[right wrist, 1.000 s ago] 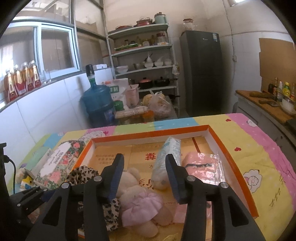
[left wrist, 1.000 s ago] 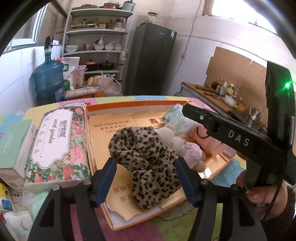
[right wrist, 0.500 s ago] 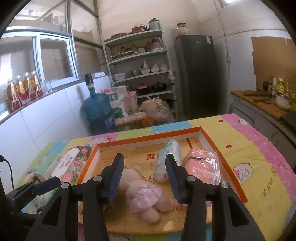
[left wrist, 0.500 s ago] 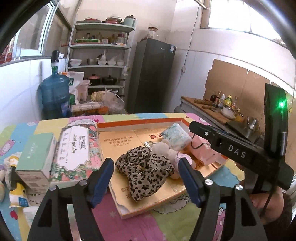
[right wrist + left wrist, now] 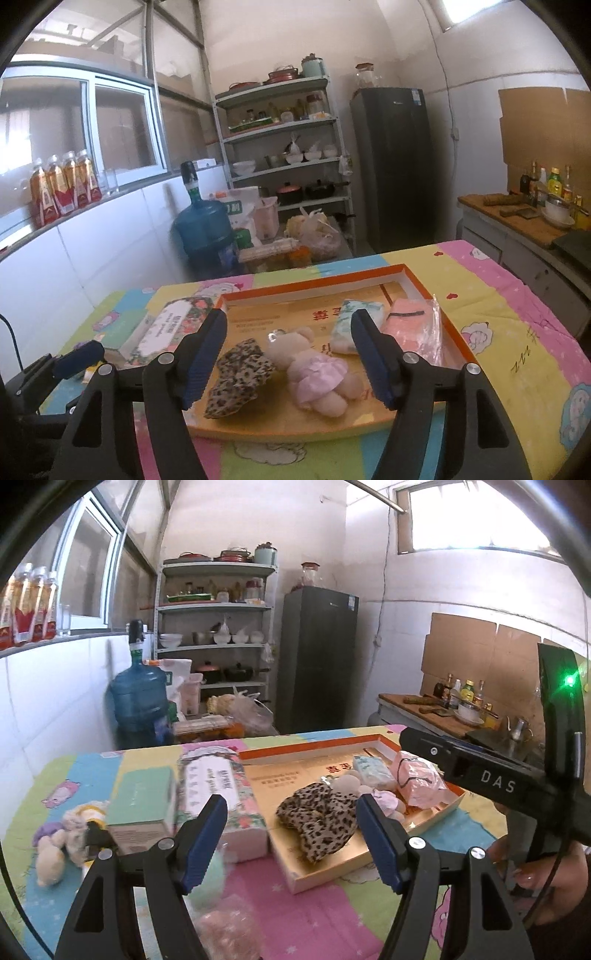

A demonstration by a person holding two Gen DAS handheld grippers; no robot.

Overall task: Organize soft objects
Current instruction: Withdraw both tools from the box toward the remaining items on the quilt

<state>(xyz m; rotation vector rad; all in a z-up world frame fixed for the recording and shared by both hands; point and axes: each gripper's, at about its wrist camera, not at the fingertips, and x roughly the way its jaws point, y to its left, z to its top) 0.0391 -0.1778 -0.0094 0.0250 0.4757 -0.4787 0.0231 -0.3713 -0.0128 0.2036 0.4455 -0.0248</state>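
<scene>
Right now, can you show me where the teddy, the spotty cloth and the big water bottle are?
teddy (image 5: 317,373), right wrist view, on its pink skirt
spotty cloth (image 5: 319,819), left wrist view, on the middle of its folds
water bottle (image 5: 205,230), right wrist view, on its blue body

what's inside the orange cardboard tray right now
Inside the orange tray: leopard-print cloth, pink-dressed teddy bear, tissue pack, pink bagged item. Whatever lies beneath them is covered.

**Right claw opening over tray**

Right claw (image 5: 288,354) jaws opening, nothing btwn them; orange-rimmed tray (image 5: 310,286) on table (image 5: 517,317) holds leopard-print cloth (image 5: 238,380), teddy in pink dress (image 5: 317,373), tissue pack (image 5: 349,325), pink bagged item (image 5: 413,328); floral tissue box (image 5: 166,328) just left of tray.
</scene>
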